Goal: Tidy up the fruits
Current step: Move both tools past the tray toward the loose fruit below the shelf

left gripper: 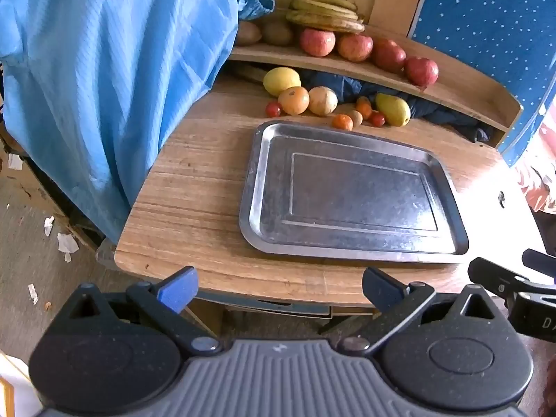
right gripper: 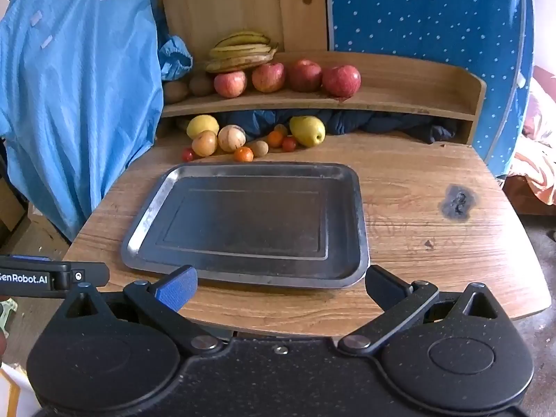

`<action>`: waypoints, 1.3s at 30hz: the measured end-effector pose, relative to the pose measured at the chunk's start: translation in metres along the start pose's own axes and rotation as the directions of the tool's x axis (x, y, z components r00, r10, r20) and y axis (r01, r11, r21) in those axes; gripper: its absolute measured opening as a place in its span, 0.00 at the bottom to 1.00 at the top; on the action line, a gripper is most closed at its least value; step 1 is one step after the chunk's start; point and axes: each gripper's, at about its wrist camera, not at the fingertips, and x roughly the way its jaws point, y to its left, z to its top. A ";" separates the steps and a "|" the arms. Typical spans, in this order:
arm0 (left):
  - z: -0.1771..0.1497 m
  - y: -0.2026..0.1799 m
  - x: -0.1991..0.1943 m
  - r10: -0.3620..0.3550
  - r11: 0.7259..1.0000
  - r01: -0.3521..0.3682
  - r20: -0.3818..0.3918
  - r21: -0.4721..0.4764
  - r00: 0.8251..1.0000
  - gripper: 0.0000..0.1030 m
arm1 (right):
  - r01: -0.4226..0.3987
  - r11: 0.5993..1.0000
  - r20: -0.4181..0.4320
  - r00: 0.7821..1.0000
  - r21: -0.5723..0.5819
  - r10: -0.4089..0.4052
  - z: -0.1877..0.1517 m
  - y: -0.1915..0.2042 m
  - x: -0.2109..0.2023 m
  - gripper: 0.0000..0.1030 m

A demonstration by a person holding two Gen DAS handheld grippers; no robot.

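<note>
Both claws, left gripper and right gripper, we hold wide open and empty at the table's near edge; loose fruits lie straight ahead beyond the bare tray; neither hand clearly nearer.

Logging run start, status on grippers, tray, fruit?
Left gripper and right gripper open, holding nothing, at table's near edge. Metal tray bare. Loose fruit behind tray; apples and bananas on shelf. Nothing blocking.

Left gripper, right gripper: black bodies, blue finger pads.
</note>
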 end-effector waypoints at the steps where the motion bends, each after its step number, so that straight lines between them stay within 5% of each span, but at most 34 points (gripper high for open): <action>1: 0.001 -0.002 0.002 0.003 1.000 -0.003 -0.003 -0.004 1.000 0.99 | -0.006 1.000 -0.005 1.000 -0.004 0.006 0.001 -0.001 0.002 0.99; 25: 0.049 -0.062 0.058 0.092 0.986 -0.102 -0.079 -0.133 0.993 0.99 | -0.172 0.981 -0.070 0.984 -0.088 0.166 0.060 -0.076 0.066 0.99; 39: 0.081 -0.053 0.067 0.147 0.979 -0.157 -0.085 -0.127 0.985 0.99 | -0.229 0.972 -0.085 0.971 -0.052 0.225 0.067 -0.086 0.078 0.99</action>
